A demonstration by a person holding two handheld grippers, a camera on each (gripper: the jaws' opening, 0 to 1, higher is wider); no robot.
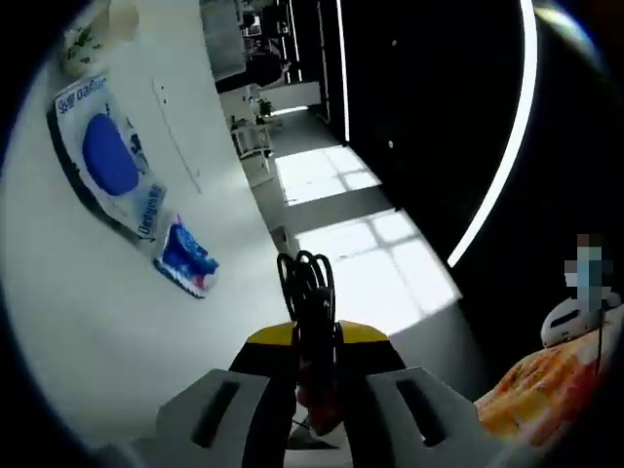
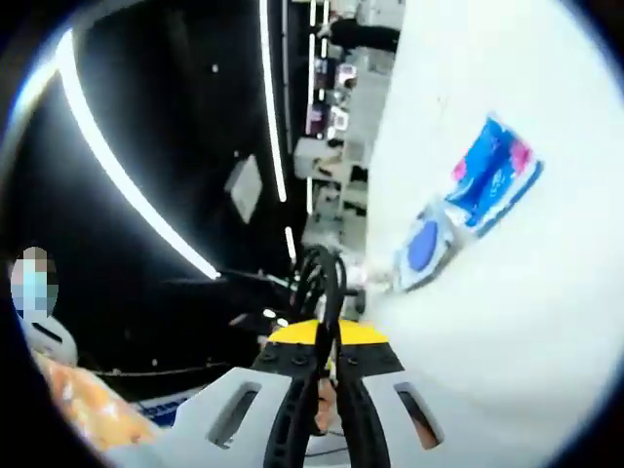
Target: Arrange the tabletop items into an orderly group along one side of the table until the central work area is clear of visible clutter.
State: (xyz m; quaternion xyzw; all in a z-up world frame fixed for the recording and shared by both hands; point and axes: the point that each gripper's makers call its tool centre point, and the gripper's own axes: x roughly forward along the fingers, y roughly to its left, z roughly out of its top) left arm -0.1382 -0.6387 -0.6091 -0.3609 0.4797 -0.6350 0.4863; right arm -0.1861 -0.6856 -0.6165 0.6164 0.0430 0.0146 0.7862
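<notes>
Packets (image 1: 109, 166) on white table (image 1: 88, 322) — lettering unreadable; both grippers' jaws closed on black loops (image 1: 306, 278).

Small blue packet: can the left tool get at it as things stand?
Probably yes. The small blue packet lies flat on the white table, ahead-left of the left tool, with bare tabletop between them. The tool looks shut, so it must open first.

Bare white table (image 1: 88, 322) is lying left of the left jaws; two blue packets (image 1: 112, 161) (image 1: 185, 255) are sitting farther left.
</notes>
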